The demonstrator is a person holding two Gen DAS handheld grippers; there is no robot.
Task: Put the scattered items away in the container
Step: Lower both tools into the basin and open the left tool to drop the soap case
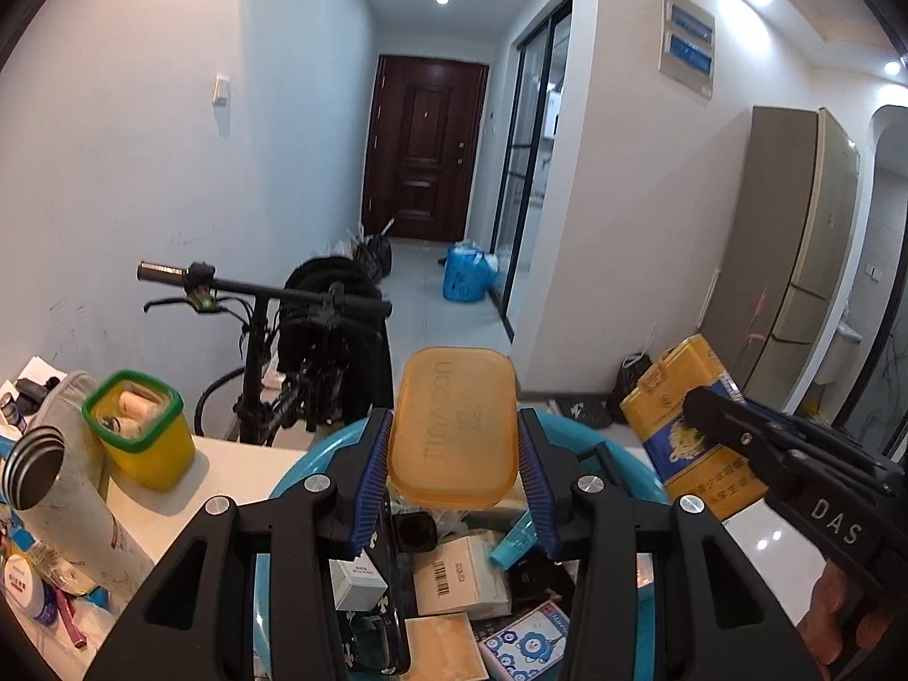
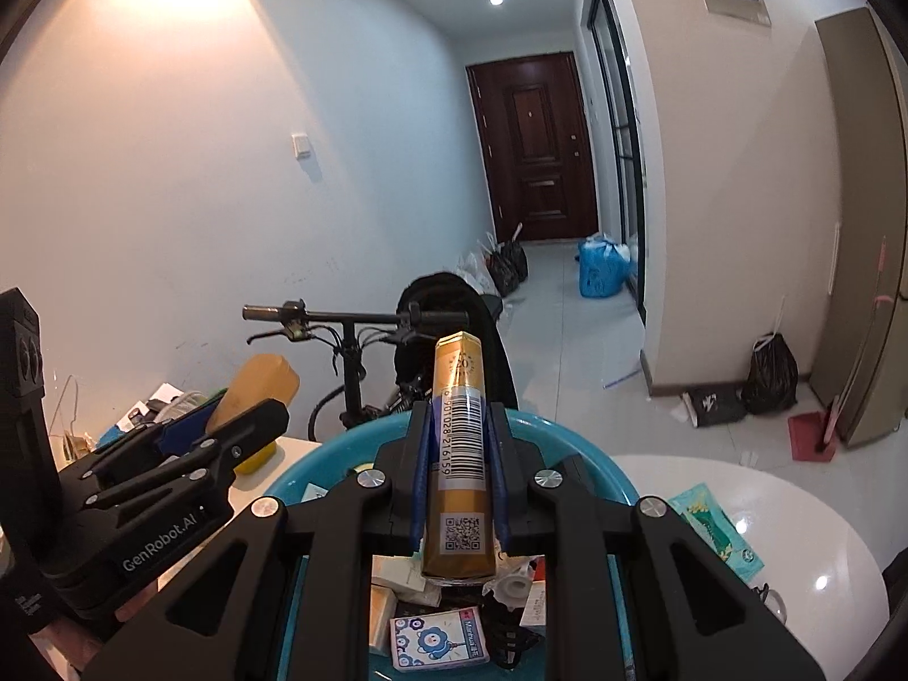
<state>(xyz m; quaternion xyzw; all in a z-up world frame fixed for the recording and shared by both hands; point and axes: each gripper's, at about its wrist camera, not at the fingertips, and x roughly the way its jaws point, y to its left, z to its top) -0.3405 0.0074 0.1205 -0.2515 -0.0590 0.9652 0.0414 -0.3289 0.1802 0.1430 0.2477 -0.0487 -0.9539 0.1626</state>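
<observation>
My left gripper (image 1: 454, 445) is shut on an amber translucent soap-box lid (image 1: 454, 425), held above the teal basin (image 1: 641, 468). Over the same teal basin (image 2: 340, 448), my right gripper (image 2: 458, 442) is shut on a gold and blue cigarette carton (image 2: 461, 454), gripped by its narrow sides. The carton (image 1: 692, 425) and the right gripper also show at the right of the left wrist view. In the right wrist view the left gripper (image 2: 227, 425) with the lid (image 2: 261, 391) appears at the left. The basin holds several small boxes, among them a blue cartoon-print pack (image 2: 440, 644).
A yellow box with a green rim (image 1: 142, 431) and a steel flask (image 1: 62, 505) stand left of the basin on the white table (image 1: 238, 471). A teal packet (image 2: 715, 533) lies on the table at right. A folding bike (image 1: 295, 352) stands behind the table.
</observation>
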